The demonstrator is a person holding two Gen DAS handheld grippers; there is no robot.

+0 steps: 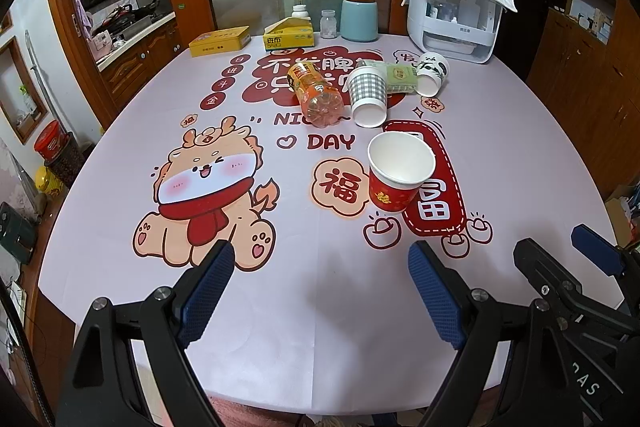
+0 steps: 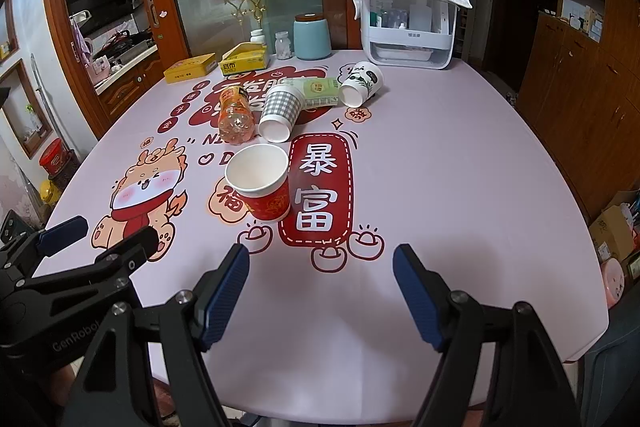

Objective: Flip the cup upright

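Note:
A red paper cup [image 1: 398, 173] [image 2: 262, 183] stands upright on the table with its white mouth up. Behind it a grey checked cup [image 1: 367, 95] [image 2: 280, 111] lies on its side, mouth toward me. A panda-print cup [image 1: 432, 73] [image 2: 360, 83] also lies on its side farther back right. My left gripper [image 1: 320, 259] is open and empty, near the table's front edge, well short of the red cup. My right gripper [image 2: 320, 261] is open and empty, also short of the cups. The right gripper shows in the left wrist view [image 1: 560, 247], and the left gripper in the right wrist view [image 2: 100, 233].
A plastic drink bottle [image 1: 316, 95] [image 2: 236, 115] lies beside the checked cup. A green packet [image 1: 396, 77] lies between the fallen cups. At the back stand yellow boxes [image 1: 220, 41], a blue canister [image 1: 359, 19], small jars [image 1: 328, 24] and a white appliance [image 1: 456, 15] under a cloth.

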